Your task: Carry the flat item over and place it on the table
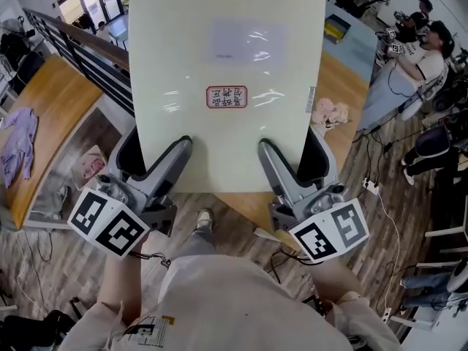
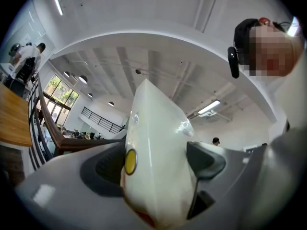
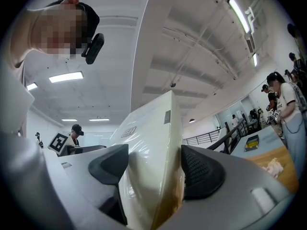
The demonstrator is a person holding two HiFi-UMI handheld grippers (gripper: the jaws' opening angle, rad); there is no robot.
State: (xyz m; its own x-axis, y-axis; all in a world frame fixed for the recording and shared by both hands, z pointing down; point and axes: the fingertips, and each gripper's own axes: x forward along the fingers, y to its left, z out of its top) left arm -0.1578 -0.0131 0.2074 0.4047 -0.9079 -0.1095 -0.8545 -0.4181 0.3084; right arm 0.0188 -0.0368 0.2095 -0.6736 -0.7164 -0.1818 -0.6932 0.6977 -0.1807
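Board (image 1: 227, 64) lies between left gripper (image 1: 153, 153) and right gripper (image 1: 296, 156).

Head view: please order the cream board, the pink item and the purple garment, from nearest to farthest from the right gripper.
1. Cream board: held in the right gripper's fingers.
2. Pink item: on the wooden table, right.
3. Purple garment: far left.

Flat board (image 1: 227, 79): large, pale cream, glossy under clear film, with a red-bordered label at its centre and a small grey tag on the right edge. Its near edge is clamped by the left gripper (image 1: 151, 156) and right gripper (image 1: 296, 159). The far end tips toward the ceiling. It is held up over the wooden table (image 1: 342, 79).
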